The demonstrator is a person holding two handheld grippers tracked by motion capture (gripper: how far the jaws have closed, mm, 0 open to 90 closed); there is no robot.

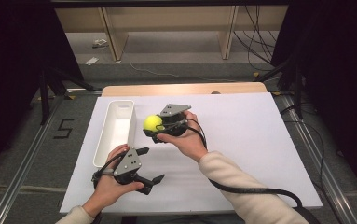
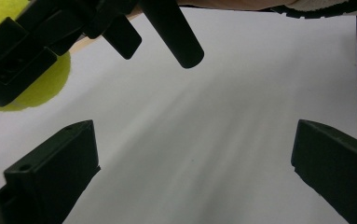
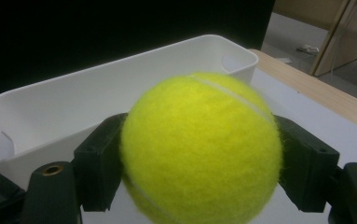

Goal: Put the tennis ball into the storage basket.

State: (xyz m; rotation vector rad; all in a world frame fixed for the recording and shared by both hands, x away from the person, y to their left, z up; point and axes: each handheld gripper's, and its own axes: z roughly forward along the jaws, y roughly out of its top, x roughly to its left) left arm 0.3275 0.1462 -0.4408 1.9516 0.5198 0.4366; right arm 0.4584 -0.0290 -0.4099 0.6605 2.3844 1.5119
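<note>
- Yellow felt tennis ball (image 1: 152, 122) sits clamped in the right gripper (image 1: 154, 125); its fingers (image 3: 99, 165) pinch the ball from both sides, as the right gripper view shows plainly.
- Ball is held above the white sheet (image 1: 241, 140) that covers the desk (image 1: 185, 88), just beside the long right-hand wall of the white bin (image 1: 115, 128).
- Ball is outside the bin, not over its opening; whether it touches the bin wall cannot be told.
- Bin is a narrow white plastic tray standing lengthwise on the left part of the sheet, with handle cut-outs in its end walls.
- Right hand (image 1: 185, 137) grips the right gripper from the near side; a black cable (image 1: 255, 190) trails from it along the cream sleeve.
- Left gripper (image 1: 150, 164) rests low over the sheet near the desk's front edge, close to the bin's near end.
- Left gripper's fingers (image 2: 55, 172) stand spread wide with nothing between them but bare white sheet.
- Left hand (image 1: 108, 179) holds that gripper from below and behind.
- Two grippers are near each other but apart.
</note>
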